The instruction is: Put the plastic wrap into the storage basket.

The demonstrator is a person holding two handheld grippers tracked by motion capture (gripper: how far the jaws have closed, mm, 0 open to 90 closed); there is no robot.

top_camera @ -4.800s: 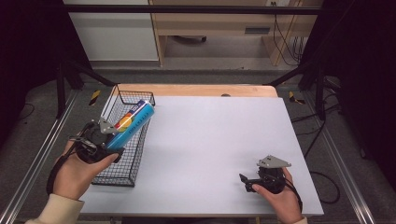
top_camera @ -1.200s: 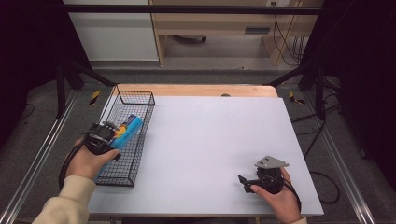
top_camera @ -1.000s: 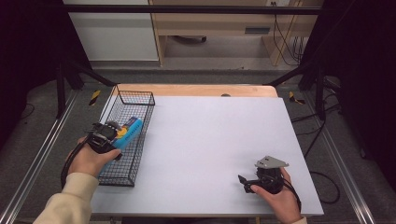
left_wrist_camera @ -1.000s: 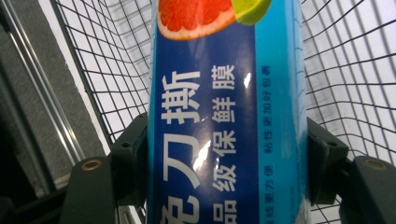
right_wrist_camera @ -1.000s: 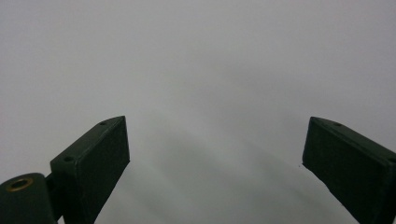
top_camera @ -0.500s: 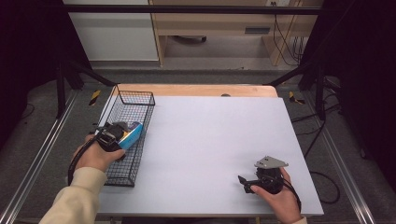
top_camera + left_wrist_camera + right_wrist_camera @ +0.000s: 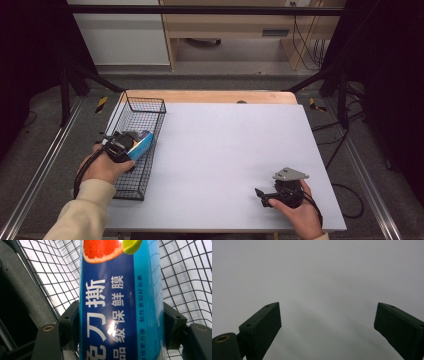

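Observation:
A blue box of cling film [image 7: 117, 302], printed with citrus slices and white characters, sits between the jaws of my left gripper [image 7: 120, 326], which is shut on it. In the high view this box [image 7: 141, 144] is low inside the black wire basket [image 7: 150, 102] at the table's left edge, with the left gripper [image 7: 120, 146] over the basket's middle. My right gripper [image 7: 264, 195] rests near the front right of the white table [image 7: 230, 145]. Its jaws stand wide open over bare tabletop, and the right gripper [image 7: 327, 327] holds nothing.
The basket runs along the left edge of the table, its wire walls close around the box [image 7: 187, 277]. A wooden strip [image 7: 210, 96] borders the far edge. Metal rails [image 7: 45, 165] and dark frame legs flank the table.
My left gripper has carried the blue box down and toward the near part of the basket, tilting it lower. The right gripper has stayed put.

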